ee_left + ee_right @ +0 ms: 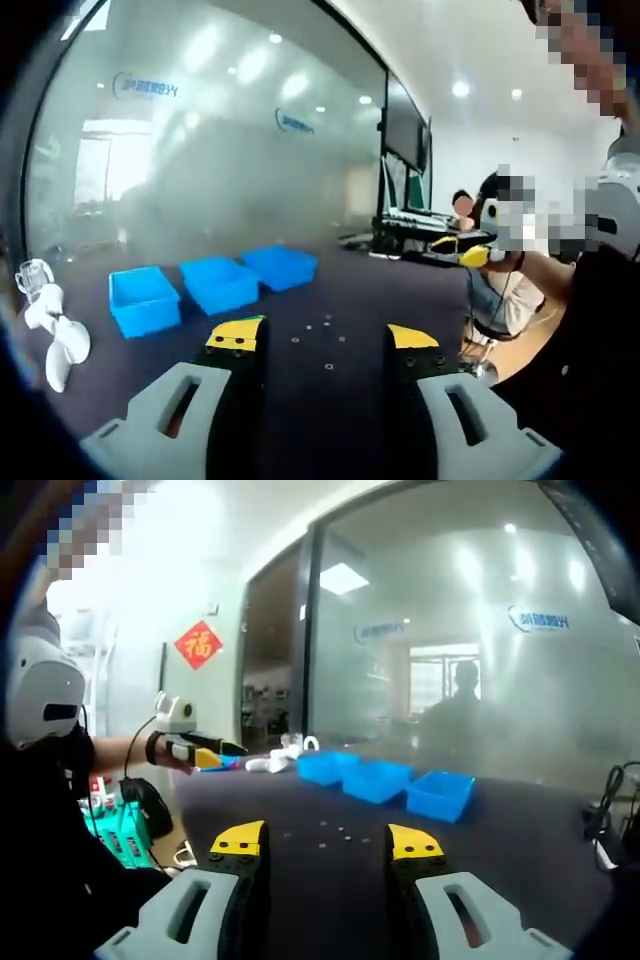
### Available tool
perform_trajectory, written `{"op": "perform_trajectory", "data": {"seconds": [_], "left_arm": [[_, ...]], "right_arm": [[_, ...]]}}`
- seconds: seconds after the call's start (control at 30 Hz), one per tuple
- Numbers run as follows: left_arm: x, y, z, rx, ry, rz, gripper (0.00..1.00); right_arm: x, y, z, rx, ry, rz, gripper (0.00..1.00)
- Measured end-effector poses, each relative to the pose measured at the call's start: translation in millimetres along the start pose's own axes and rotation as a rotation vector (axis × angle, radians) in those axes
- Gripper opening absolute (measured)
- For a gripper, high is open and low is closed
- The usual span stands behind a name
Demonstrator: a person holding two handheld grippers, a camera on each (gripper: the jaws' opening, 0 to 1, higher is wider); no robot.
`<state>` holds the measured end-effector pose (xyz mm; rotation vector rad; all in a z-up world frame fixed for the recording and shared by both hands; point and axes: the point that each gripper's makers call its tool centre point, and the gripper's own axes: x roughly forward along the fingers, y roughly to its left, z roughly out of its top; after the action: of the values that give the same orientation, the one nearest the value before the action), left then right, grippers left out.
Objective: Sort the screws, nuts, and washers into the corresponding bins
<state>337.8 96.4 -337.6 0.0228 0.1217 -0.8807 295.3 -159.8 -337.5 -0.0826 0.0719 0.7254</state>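
Screws, nuts and washers (pixel 325 345) lie loose on the dark surface (pixel 330 290), short of three blue bins.

In the left gripper view the small metal pieces are scattered just beyond the left claw (pixel 325 338), whose yellow-tipped jaws stand apart with nothing between them. Farther off, a row of three blue bins runs left to right: the left bin (pixel 144 298), the middle bin (pixel 220 283) and the right bin (pixel 280 267); what lies inside them cannot be made out. A white object (pixel 52 330) rests at the left edge. In the right gripper view the right claw (pixel 326 842) is likewise apart and empty, the pieces (pixel 335 830) sit ahead of it, and the bins (pixel 385 778) stand beyond, before a frosted glass wall (pixel 470 630).
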Motion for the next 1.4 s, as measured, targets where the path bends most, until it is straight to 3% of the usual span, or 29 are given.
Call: {"op": "perform_trajectory", "data": {"seconds": [0.3,0.43,0.9,1.1,1.4], "left_arm": [[29,-3.2,3.7,0.040,0.083,-0.071,0.43],[44,-3.1,-7.4,0.061,0.168,-0.099,0.42],[107,-1.1,-13.2,0.117,0.310,-0.181,0.42],[131,-0.9,-16.0,0.140,0.326,-0.173,0.43],[150,-11.5,-30.9,0.167,0.399,-0.222,0.43]], "right_arm": [[2,3,-3.1,0.001,0.008,0.005,0.42],[2,3,-6.3,-0.001,0.019,0.004,0.42],[1,2,-9.4,0.004,0.022,-0.003,0.42],[0,1,-9.0,0.008,0.016,-0.007,0.42],[-2,-2,-11.3,0.017,0.018,-0.022,0.42]]}}
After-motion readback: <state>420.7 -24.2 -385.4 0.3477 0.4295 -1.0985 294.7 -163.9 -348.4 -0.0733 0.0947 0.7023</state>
